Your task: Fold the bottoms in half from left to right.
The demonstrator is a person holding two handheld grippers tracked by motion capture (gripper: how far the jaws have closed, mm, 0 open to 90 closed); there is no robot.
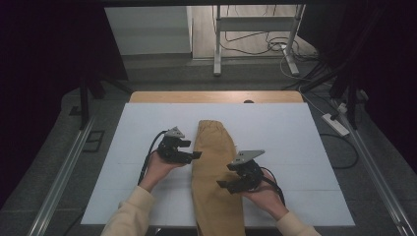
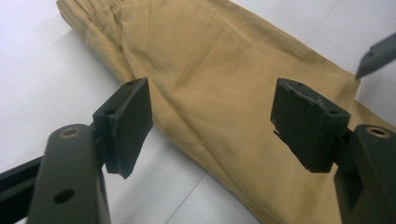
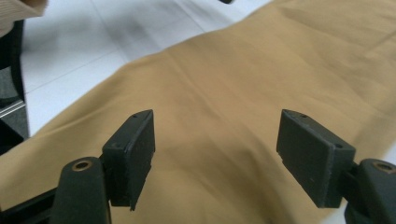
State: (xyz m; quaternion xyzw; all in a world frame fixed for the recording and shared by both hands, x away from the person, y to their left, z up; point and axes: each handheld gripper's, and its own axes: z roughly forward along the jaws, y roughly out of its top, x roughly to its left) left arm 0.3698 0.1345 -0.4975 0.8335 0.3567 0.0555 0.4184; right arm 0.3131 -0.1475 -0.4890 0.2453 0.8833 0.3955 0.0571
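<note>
Tan trousers (image 1: pixel 215 167) lay folded lengthwise on the white table (image 1: pixel 290 132) — both grippers poised over them.

Left gripper (image 1: pixel 193 149) at the cloth's left edge, right gripper (image 1: pixel 222 186) above its middle — jaws of each spread wide, gripping nothing.
</note>
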